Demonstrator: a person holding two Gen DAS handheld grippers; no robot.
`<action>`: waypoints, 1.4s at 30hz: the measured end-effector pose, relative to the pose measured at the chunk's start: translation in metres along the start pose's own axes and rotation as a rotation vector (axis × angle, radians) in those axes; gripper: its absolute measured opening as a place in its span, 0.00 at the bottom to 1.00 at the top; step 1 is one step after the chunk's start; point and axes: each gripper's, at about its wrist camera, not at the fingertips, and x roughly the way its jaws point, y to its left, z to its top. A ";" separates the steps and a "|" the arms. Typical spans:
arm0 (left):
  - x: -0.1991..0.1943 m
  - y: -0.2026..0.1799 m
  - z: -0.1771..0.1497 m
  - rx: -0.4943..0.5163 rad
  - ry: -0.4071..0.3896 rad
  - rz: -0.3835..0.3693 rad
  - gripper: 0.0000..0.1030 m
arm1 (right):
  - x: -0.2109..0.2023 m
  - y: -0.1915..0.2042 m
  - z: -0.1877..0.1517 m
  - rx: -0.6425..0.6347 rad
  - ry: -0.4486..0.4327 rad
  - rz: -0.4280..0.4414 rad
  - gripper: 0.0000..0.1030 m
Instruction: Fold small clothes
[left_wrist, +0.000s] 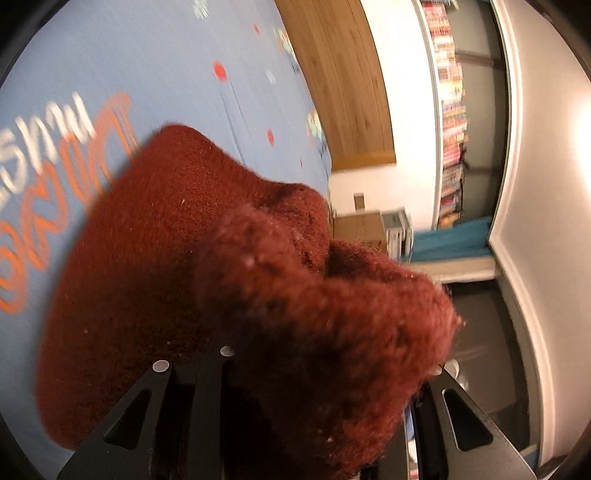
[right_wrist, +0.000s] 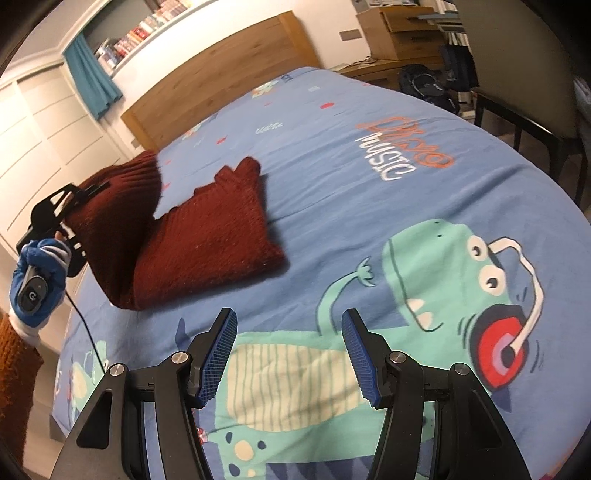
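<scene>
At the left, the left tongs (right_wrist: 79, 199) are clamped on a raised edge of the maroon sweater (right_wrist: 207, 236), which trails rightward and away onto the bed (right_wrist: 369, 206), while the right tongs (right_wrist: 288, 354) hang open and empty, near and right of it.

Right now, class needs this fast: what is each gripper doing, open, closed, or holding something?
Left gripper: shut on the dark red sweater, lifting one edge off the bed.
Right gripper: open, nothing between its fingers, above the blue dinosaur bedcover.
</scene>
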 end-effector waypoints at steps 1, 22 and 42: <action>0.013 -0.003 -0.009 0.023 0.031 0.018 0.22 | -0.001 -0.002 0.000 0.006 -0.003 0.000 0.59; 0.121 -0.032 -0.170 0.585 0.255 0.493 0.37 | -0.024 -0.035 -0.005 0.086 -0.051 0.000 0.59; 0.094 -0.076 -0.155 0.651 0.397 0.296 0.60 | -0.026 -0.009 0.020 0.005 -0.056 -0.010 0.59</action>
